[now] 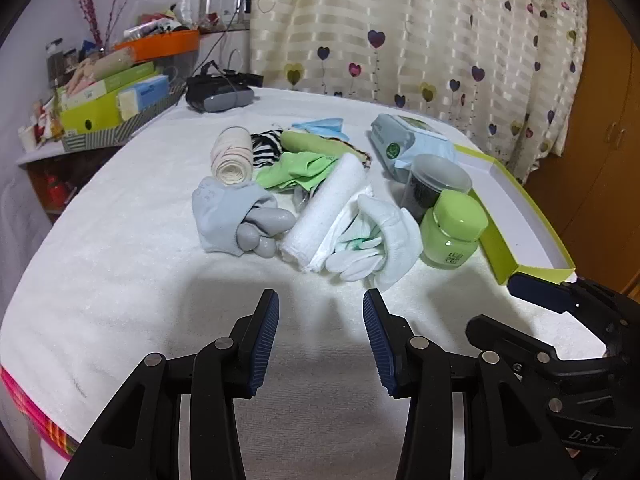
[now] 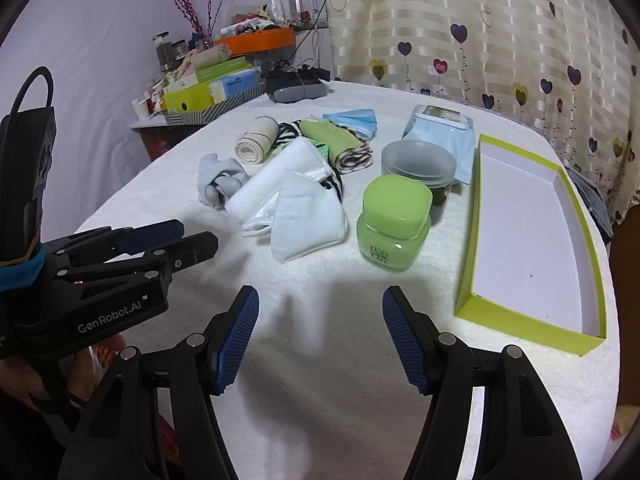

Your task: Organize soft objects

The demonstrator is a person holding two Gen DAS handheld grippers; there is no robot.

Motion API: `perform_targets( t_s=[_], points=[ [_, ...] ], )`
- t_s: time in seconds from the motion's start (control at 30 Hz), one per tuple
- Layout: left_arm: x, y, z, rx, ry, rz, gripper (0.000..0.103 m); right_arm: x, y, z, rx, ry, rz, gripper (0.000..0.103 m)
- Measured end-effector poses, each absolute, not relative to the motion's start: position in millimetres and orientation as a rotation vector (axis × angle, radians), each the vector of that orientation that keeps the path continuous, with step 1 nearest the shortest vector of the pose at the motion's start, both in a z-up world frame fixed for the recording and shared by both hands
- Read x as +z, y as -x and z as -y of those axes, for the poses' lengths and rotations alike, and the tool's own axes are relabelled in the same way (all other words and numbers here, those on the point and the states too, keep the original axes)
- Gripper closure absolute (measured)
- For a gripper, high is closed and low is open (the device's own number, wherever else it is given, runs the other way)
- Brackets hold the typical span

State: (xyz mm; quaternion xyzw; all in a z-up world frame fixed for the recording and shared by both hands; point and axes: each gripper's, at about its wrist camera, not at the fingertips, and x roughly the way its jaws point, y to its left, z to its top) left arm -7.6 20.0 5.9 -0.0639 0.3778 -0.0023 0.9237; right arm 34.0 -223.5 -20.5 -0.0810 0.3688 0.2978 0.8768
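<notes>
White terry is covering the table [image 2: 320,360]; soft items are lying heaped just left of the green jar [image 2: 394,222]. Left gripper [image 1: 320,336] and right gripper [image 2: 320,334] are both hovering short of the heap, jaws spread, gripping nothing. White glove [image 2: 308,220], touching the rolled white towel [image 2: 276,176], is looking light, limp, non-slippery; likely best pinched at a bunched fold. Green-rimmed box [image 2: 468,304] is sitting right of the jar, nothing inside.

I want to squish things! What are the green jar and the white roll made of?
The green jar looks hard and glossy, glass or plastic, with shiny highlights on its lid. The white roll looks like soft, fuzzy terry cloth, matte and rolled up.
</notes>
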Motion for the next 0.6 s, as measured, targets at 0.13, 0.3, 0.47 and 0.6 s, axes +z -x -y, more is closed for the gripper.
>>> perform_targets(
  t_s=[0.13, 0.3, 0.47, 0.6],
  points=[
    [7.2, 8.8, -24.9, -0.004, 0.139, -0.766, 0.06, -19.7, -34.2, 220.3, 0.64, 0.164, -0.764, 0.038],
    [7.6, 7.3, -33.3, 0.016, 0.148, -0.762, 0.06, -19.2, -33.9, 216.7, 0.662, 0.168, -0.753, 0.038],
    [6.5, 5.5, -39.9, 0.028, 0.154, -0.765, 0.06, -18.5, -35.6, 213.4, 0.674, 0.165, -0.746, 0.038],
    [5.6, 3.9, -43.5, 0.028, 0.157, -0.765, 0.06, -17.3, -36.6, 210.9, 0.683, 0.167, -0.741, 0.038]
  ],
)
